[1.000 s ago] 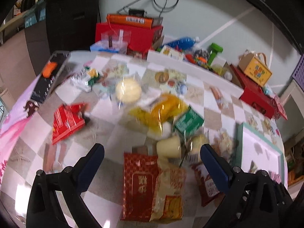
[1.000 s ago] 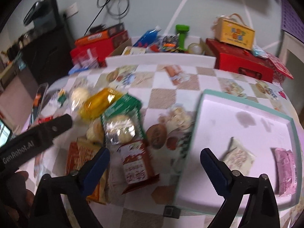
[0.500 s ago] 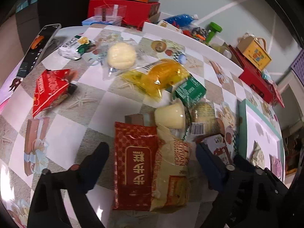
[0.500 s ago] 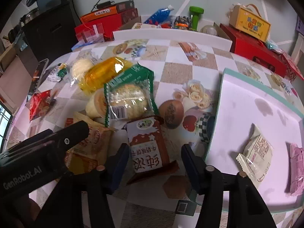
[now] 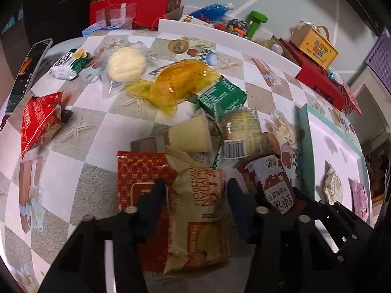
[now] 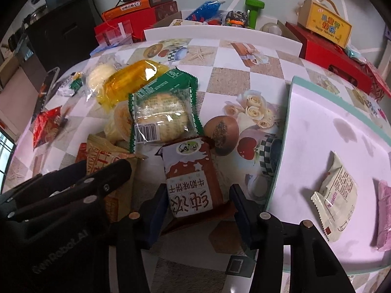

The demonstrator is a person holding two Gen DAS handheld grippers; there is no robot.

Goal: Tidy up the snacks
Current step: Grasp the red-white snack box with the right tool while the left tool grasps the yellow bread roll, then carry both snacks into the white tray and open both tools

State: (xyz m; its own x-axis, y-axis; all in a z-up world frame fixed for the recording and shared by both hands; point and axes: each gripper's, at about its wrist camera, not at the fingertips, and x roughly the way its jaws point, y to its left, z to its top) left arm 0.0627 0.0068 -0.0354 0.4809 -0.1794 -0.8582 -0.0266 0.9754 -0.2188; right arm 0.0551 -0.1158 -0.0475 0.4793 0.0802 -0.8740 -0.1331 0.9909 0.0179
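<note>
Table [image 6: 244, 78]: round-edged top under a glossy checked cloth, beige and white squares printed with starfish, roses and fruit.
Tray [image 6: 330, 112]: flat rectangle, pale pink face with a mint-green rim, along the table's right edge; a cream packet [image 6: 338, 193] with zigzag ends and a pink packet [image 6: 385, 210] lie flat on it.
Snack pile: crinkly plastic wrappers bunched mid-table, just left of the tray.
Yellow bag [image 5: 180, 83]: shiny see-through film, puffy and oblong, at the pile's far end.
Green packet [image 6: 163, 107]: green wrapper with sawtooth edges and a clear window showing a round pale cake; it lies overlapping the brown packet's top edge.
Tan bag [image 5: 198, 210]: matte, creased, pillow-shaped, overlapping a flat red pouch [image 5: 136, 171] with a gold lattice print.
Left gripper [image 5: 195, 190]: black arms, dark blue pads; the jaws have just been closing and now pinch the tan bag from both sides.
Brown packet [image 6: 193, 178]: brown-and-white wrapper with large characters, smooth and boxy, near the table's front edge beside the tray.
Right gripper [image 6: 198, 197]: the jaws have just been closing and the pads sit tight against the brown packet's two long sides.
</note>
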